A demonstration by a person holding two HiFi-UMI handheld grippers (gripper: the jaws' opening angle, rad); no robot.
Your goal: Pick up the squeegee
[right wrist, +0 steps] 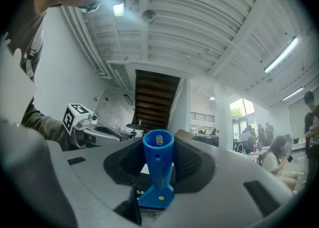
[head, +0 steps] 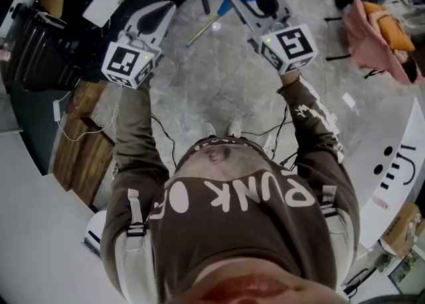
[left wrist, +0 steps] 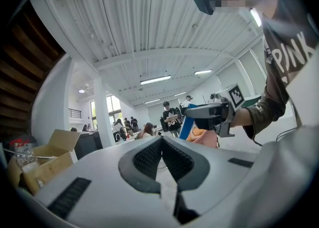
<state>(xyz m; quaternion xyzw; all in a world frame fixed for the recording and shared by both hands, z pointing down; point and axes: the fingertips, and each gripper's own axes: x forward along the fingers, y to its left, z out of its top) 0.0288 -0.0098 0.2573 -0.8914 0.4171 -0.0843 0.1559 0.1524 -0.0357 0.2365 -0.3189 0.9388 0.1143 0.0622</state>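
Head view: concrete floor (head: 219, 90) lies well below the squeegee, and the standing person (head: 239, 223) reaches both arms forward over it.

(a) Left gripper (left wrist: 160, 145), off to the squeegee's left and well apart from it. Its jaws are drawn together at the tips, with nothing between them.

(b) Right gripper (right wrist: 158, 147). Its jaws are narrow and clamped on the squeegee (right wrist: 157, 172), with a ribbed pad on each side of the blue tubular handle. The handle's open socket end stands clear beyond the jaw tips, and its flared base sits deep in the throat.

(c) A thin pale bar (head: 199, 32) slants below the squeegee in the head view. It may be the blade, but this cannot be told for certain.

Judgement: the pick-up appears essentially complete, since the tool is off the floor and rides in the jaws alone. Good practice here is steady clamping pressure on the round handle, which could twist between flat pads. Travel should be slow and level, and the idle left gripper should stay clear of the squeegee's lower end.
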